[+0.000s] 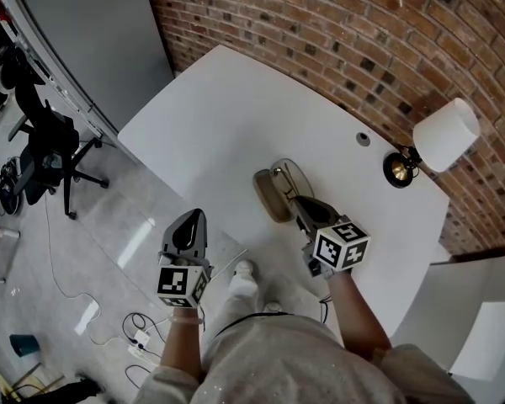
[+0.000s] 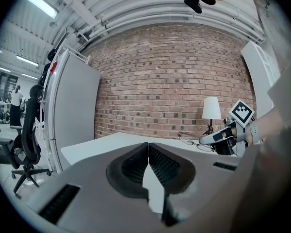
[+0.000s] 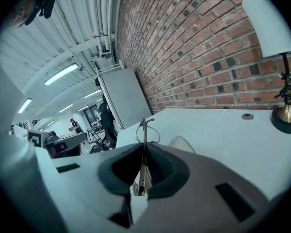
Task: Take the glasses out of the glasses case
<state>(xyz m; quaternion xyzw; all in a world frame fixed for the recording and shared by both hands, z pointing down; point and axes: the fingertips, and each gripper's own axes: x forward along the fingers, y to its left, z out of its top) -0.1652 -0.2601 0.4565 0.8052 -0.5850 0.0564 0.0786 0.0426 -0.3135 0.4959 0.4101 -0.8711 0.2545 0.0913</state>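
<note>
The right gripper point(image 1: 301, 204) has its jaws pressed together on a thin temple arm of the glasses point(image 1: 289, 175). The glasses are just beside the tan glasses case point(image 1: 268, 195) on the white tabletop point(image 1: 236, 116). Whether they touch the case is unclear. The left gripper point(image 1: 194, 219) hangs well apart from the case, past the tabletop's edge, with its jaws closed on nothing.

White table point(image 1: 236, 116) bears lamp point(image 1: 442, 137), glasses case point(image 1: 270, 197)
</note>
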